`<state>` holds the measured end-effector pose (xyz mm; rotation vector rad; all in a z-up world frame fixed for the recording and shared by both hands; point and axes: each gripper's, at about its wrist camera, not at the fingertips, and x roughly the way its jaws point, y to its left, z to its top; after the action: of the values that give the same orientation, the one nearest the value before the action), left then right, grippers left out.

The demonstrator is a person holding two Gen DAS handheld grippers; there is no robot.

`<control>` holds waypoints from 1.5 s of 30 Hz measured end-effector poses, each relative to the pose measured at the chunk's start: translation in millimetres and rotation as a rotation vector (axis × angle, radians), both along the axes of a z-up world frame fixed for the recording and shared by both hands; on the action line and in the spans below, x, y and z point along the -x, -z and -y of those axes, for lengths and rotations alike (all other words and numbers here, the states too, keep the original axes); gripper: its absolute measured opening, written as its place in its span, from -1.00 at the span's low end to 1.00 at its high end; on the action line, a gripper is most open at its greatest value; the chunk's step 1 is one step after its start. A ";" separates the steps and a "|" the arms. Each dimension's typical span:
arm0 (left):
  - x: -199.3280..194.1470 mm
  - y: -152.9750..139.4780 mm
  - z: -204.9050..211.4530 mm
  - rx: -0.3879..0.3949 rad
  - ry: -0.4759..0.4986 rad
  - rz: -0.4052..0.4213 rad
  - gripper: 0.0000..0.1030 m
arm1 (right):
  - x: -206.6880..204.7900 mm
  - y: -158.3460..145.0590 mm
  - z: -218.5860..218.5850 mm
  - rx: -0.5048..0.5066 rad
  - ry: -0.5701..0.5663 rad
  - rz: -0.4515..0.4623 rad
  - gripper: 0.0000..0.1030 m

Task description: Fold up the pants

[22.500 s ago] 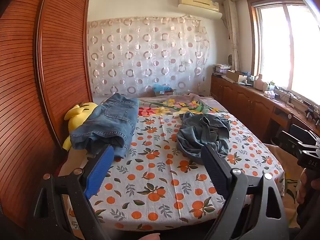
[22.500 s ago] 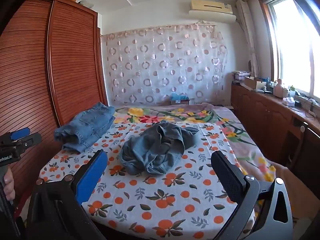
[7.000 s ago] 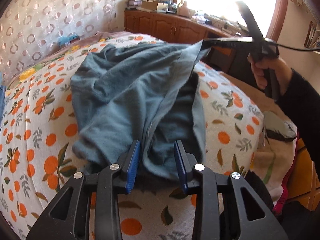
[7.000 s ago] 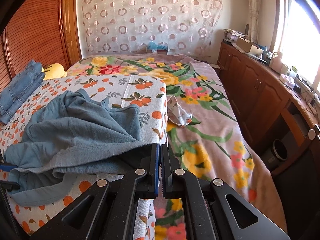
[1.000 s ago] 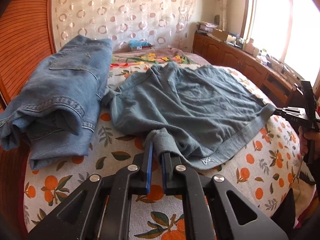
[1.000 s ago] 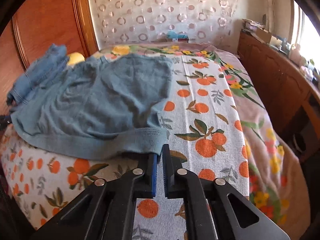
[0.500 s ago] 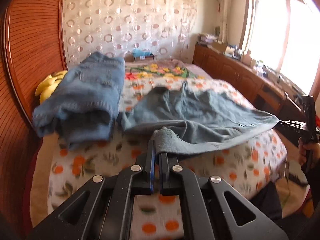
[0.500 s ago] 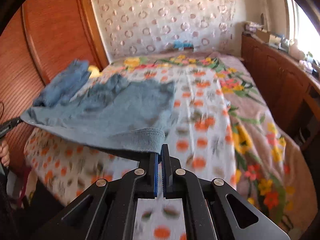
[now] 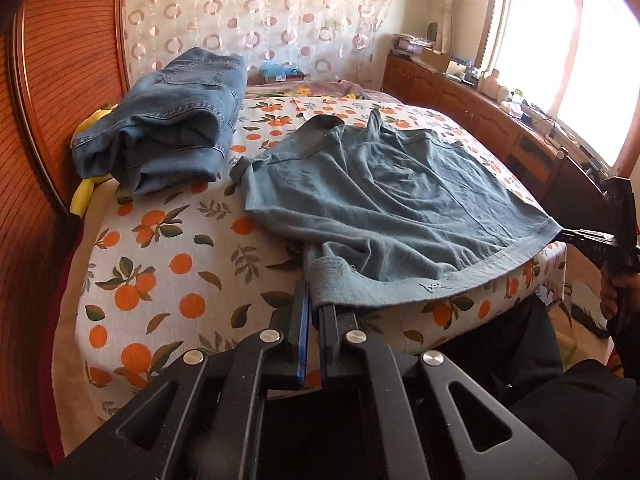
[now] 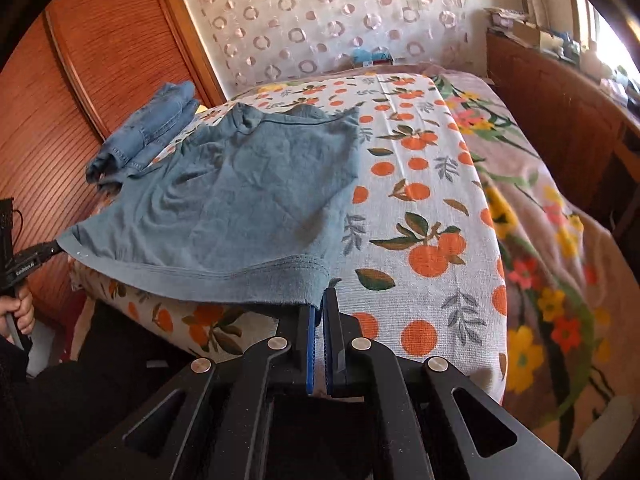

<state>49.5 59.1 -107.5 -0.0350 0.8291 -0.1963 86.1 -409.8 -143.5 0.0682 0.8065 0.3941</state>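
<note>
Pants (image 9: 392,208) lie spread on my left-wrist view's orange-print bedsheet (image 9: 168,264), beside folded jeans (image 9: 176,120); my left gripper (image 9: 314,304) is clamped on one waistband corner. From the right wrist, my right gripper (image 10: 320,304) pinches the opposite waistband corner at the bed's near edge.

Your bed (image 9: 168,264) fills the middle ground, its cover (image 10: 420,216) on top. On it, at your 12 o'clock, the pants (image 9: 384,196) lie spread flat, waistband nearest you at the near edge. At 10 o'clock, just beside the pants, a folded stack of jeans (image 9: 172,120) sits on the cover, with a plush toy (image 9: 86,196) wedged under it against the wardrobe (image 9: 36,152) at 9 o'clock. Behind the bed, at 12 o'clock, hangs the curtain (image 9: 256,20). A sideboard (image 9: 472,112) runs along at 2 o'clock, below the window (image 9: 560,48).
</note>
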 end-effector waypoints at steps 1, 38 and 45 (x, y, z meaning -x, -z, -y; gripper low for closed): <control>2.5 -0.8 0.8 -0.001 0.002 0.001 -0.91 | 0.9 -6.1 -3.5 0.002 -0.001 0.000 -0.95; -62.5 -16.4 -19.0 -0.067 -0.030 0.068 -0.05 | -24.0 -38.2 -30.9 0.038 0.040 0.149 -0.73; -111.5 6.6 -18.6 -0.093 -0.018 0.034 -0.05 | -65.5 -31.5 -49.6 0.061 0.006 0.167 -0.41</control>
<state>160.9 77.6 -114.1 0.0484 0.8027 -0.1411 151.6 -360.1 -112.1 -0.0191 0.6531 0.3643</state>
